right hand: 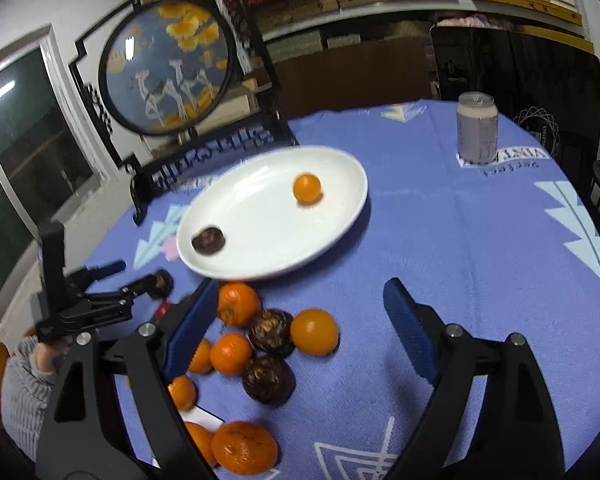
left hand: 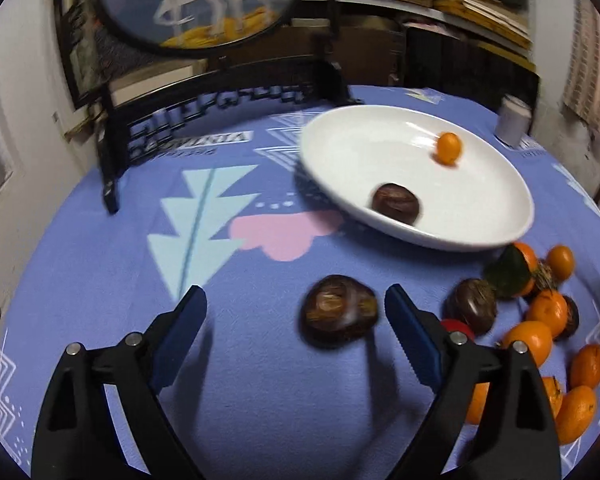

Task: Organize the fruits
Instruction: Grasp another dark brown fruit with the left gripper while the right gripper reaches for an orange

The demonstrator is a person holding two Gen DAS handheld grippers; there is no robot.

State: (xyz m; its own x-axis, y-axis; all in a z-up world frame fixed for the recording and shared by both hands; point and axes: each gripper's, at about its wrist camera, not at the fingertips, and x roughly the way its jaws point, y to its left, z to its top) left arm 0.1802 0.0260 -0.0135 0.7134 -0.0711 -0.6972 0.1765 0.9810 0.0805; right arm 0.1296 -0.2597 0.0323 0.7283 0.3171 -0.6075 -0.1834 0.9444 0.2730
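Note:
A white oval plate (left hand: 340,140) (right hand: 340,172) on the blue tablecloth holds one small orange (left hand: 449,148) (right hand: 307,188) and one dark brown fruit (left hand: 396,203) (right hand: 208,239). My left gripper (left hand: 296,304) is open, with another dark brown fruit (left hand: 338,310) lying on the cloth between its fingers, nearer the right one. A pile of oranges (left hand: 548,312) (right hand: 236,304) and dark brown fruits (left hand: 470,306) (right hand: 269,379) lies in front of the plate. My right gripper (right hand: 296,300) is open and empty above this pile. The left gripper (right hand: 140,276) also shows at the left of the right wrist view.
A dark wooden stand with a round painted screen (left hand: 196,4) (right hand: 168,68) stands behind the plate. A drink can (right hand: 477,128) (left hand: 512,120) stands at the far right of the table. Shelves of boxes fill the back wall.

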